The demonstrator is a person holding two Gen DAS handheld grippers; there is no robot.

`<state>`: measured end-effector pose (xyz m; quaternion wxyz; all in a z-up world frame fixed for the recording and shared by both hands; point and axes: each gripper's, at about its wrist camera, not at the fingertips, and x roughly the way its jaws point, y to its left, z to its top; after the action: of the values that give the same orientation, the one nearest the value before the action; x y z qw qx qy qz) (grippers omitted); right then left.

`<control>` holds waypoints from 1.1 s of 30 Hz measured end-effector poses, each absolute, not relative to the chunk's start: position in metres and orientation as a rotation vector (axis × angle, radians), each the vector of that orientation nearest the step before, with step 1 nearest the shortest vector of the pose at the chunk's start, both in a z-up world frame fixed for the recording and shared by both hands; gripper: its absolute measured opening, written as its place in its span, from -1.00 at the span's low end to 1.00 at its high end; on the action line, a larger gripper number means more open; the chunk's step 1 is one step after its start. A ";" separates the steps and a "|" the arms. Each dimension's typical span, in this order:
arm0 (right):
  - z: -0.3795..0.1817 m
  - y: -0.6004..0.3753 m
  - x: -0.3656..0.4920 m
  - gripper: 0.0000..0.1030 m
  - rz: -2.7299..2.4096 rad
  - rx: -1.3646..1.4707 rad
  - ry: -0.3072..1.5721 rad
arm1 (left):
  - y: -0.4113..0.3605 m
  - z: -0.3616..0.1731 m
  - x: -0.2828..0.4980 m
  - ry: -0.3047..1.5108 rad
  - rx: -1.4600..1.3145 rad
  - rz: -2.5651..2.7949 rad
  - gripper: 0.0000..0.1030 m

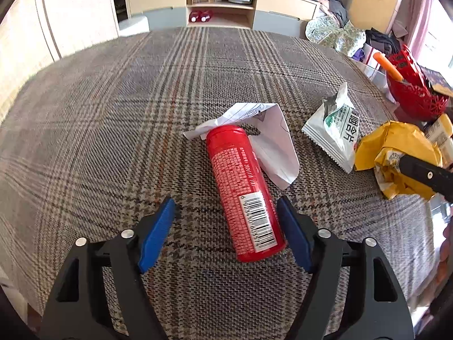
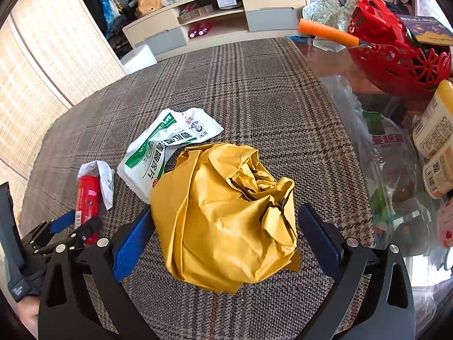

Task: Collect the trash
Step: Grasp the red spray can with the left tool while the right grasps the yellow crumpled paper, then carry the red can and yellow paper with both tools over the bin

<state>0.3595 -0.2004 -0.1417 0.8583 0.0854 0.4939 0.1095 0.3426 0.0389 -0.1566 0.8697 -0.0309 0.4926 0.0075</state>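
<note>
A red can [image 1: 243,192] lies on its side on the plaid cloth, its near end between the open blue fingers of my left gripper [image 1: 226,226], close to the right pad. A folded white paper [image 1: 269,141] lies under its far end. My right gripper [image 2: 223,238] is open around a crumpled yellow paper bag [image 2: 226,215], pads at both its sides. A white and green wrapper [image 2: 167,147] lies just beyond the bag. The can [image 2: 87,201] and the left gripper [image 2: 70,226] show at the left of the right wrist view.
A red openwork basket [image 2: 396,59] with an orange-handled tool [image 2: 328,32] stands at the back right. Clear plastic bags [image 2: 390,170] and yellow containers [image 2: 436,130] crowd the right edge. A TV cabinet [image 1: 220,5] stands beyond the table.
</note>
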 end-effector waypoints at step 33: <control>-0.106 -0.212 0.140 0.38 0.315 0.212 0.984 | 0.004 -0.122 0.114 0.957 -0.056 -0.108 -0.38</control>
<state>0.1399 -0.2117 -0.1065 0.8642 0.1010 0.4694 0.1505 0.1137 0.0037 -0.1219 0.8860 -0.0267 0.4600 -0.0520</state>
